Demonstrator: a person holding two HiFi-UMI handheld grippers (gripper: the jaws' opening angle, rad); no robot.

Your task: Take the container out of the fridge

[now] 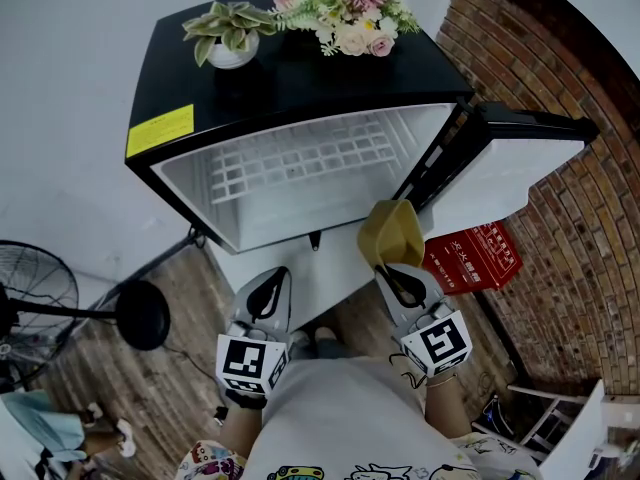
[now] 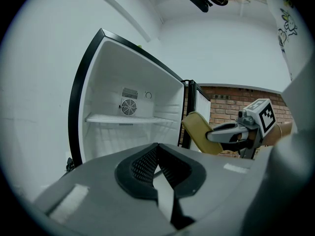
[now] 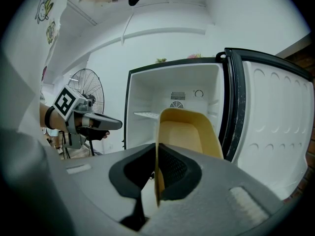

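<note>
The right hand-held gripper (image 3: 156, 170) is clamped on one thin side wall of the yellow container (image 3: 186, 132), which is tilted on its side in the air. It is outside the fridge (image 1: 300, 168), in front of the open compartment and close to the hinge side, where the door (image 1: 515, 163) stands swung wide. In the right gripper view the jaws' dark pads cover the near end of that wall, so only the far part of the container's inside shows. The head view shows only its outer face.

The left hand-held gripper (image 1: 272, 286) has its jaws together and hangs just left of the other, apart from the container.

A white shelf (image 1: 300, 163) crosses the fridge. From the head view the lower compartment is hidden behind both grippers and the person's shirt (image 1: 350, 418). A potted plant (image 1: 230, 33) and flowers (image 1: 350, 3) stand on the fridge top. The fan (image 1: 40, 303) is cut off by the left edge. A red box (image 1: 472, 258) lies by the brick wall (image 1: 565, 78); its print is too small to read.
</note>
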